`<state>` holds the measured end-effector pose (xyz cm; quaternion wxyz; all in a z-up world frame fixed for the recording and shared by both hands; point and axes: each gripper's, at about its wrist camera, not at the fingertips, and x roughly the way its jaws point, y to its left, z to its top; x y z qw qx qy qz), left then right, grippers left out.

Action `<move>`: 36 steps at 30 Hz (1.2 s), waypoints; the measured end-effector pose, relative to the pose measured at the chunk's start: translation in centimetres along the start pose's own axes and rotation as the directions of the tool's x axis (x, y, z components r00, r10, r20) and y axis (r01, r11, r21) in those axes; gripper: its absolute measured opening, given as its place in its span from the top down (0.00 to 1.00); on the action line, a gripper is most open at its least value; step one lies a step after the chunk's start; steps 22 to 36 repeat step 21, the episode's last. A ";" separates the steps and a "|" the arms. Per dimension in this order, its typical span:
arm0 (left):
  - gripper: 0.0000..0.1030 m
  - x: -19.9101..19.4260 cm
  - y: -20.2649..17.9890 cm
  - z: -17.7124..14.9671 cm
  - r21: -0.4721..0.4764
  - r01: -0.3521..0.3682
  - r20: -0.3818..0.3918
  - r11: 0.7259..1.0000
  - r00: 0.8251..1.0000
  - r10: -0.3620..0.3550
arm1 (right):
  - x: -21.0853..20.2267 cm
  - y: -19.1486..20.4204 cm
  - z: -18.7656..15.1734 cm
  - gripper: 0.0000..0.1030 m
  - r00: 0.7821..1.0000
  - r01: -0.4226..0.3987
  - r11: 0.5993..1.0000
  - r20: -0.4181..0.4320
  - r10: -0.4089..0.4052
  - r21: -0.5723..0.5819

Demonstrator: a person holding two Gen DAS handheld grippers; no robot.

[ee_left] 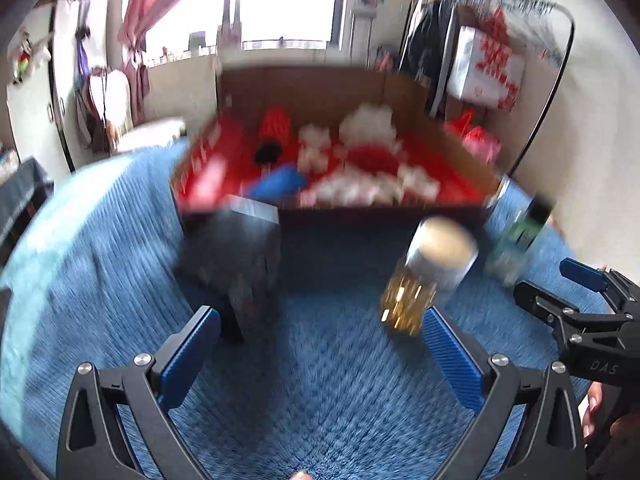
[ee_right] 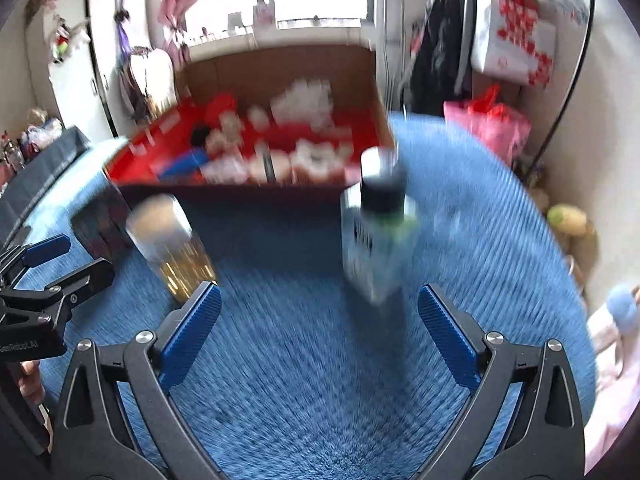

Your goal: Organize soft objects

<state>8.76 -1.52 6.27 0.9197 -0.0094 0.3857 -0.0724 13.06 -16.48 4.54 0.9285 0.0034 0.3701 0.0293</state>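
Motion blurs both views. An open cardboard box (ee_left: 320, 92) with a red lining stands on the blue bedspread (ee_left: 328, 380) and holds white plush toys (ee_left: 368, 128), a red soft toy (ee_left: 274, 124) and a blue soft thing (ee_left: 280, 184). My left gripper (ee_left: 320, 344) is open over bare bedspread, short of the box. My right gripper (ee_right: 320, 332) is open too, with nothing between its fingers. The same box (ee_right: 280, 76) and white plush toys (ee_right: 304, 100) lie ahead of it. Each gripper shows in the other's view: the right gripper (ee_left: 540, 280), the left gripper (ee_right: 86, 256).
Between the grippers and the box stand a dark carton (ee_left: 236, 264), a gold-filled jar (ee_left: 424, 276) with a pale lid, and a dark-capped bottle (ee_right: 380, 216). A pink soft heap (ee_right: 616, 368) and a blue pompom (ee_right: 622, 308) lie at the right. A clothes rack (ee_left: 500, 4) stands behind.
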 end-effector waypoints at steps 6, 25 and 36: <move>0.00 3.8 0.1 -2.3 0.004 -0.052 -0.102 0.999 0.993 0.052 | 3.5 0.2 -2.8 0.02 0.995 0.012 1.000 -0.104 -0.013 -0.010; 0.00 3.3 -0.6 -3.2 0.029 -0.093 -0.082 0.995 0.992 0.095 | 3.5 0.1 -3.5 0.00 0.997 0.041 0.999 -0.072 -0.041 0.008; 0.00 3.3 -0.6 -3.2 0.029 -0.093 -0.082 0.995 0.992 0.095 | 3.5 0.1 -3.5 0.00 0.997 0.041 0.999 -0.072 -0.041 0.008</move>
